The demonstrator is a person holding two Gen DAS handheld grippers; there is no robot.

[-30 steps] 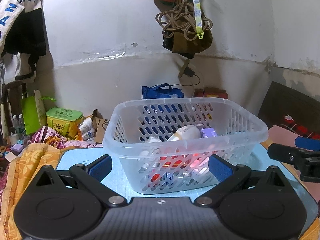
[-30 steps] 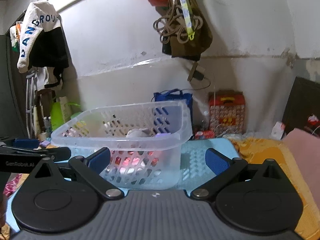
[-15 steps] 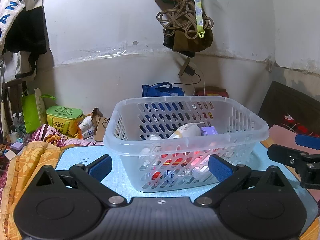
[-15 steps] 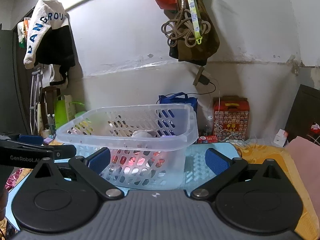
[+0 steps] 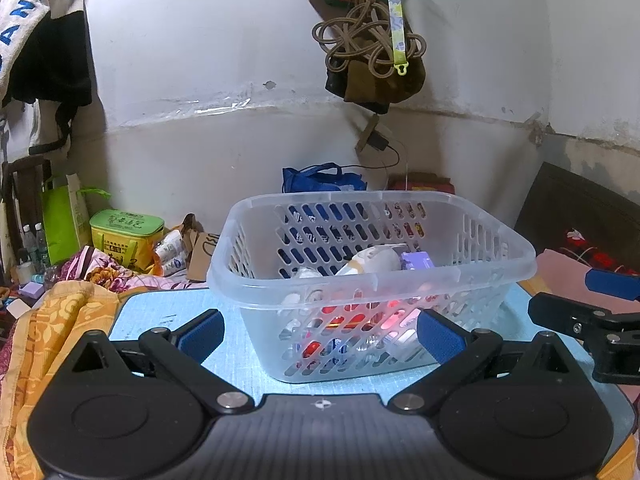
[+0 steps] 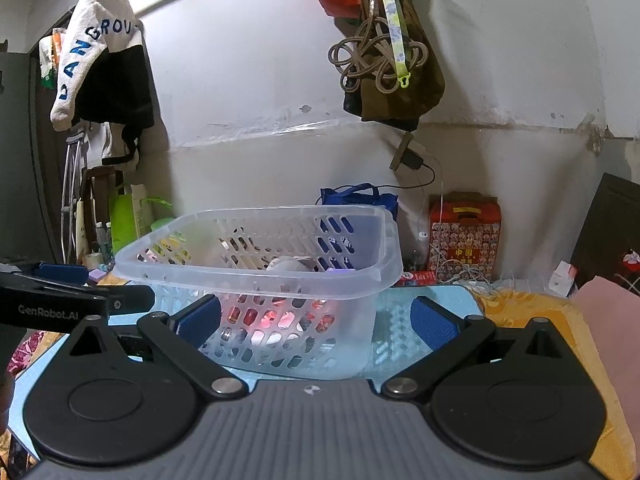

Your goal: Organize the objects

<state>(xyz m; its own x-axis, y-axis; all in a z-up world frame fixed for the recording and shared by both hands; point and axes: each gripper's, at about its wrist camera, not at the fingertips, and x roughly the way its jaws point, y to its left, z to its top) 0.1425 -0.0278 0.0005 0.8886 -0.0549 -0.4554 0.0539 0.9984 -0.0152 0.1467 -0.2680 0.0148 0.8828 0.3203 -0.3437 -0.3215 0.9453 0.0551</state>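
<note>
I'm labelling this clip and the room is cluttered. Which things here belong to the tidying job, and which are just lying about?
Part of the job:
- clear plastic basket
- small items in it, like the cream bottle
- left gripper, open
- right gripper, open

Just lying about:
- green tin
- blue bag
- red box
- hanging rope

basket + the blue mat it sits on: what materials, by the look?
Basket: looks like translucent moulded plastic with a slightly frosted sheen. The contents glow through its walls, which carry rows of slots under a rolled rim.

Blue mat: probably a soft plastic or woven sheet, matte, with a fine ribbed grain. In the right wrist view it shows a raised bumpy pattern. The exact material is unclear.
</note>
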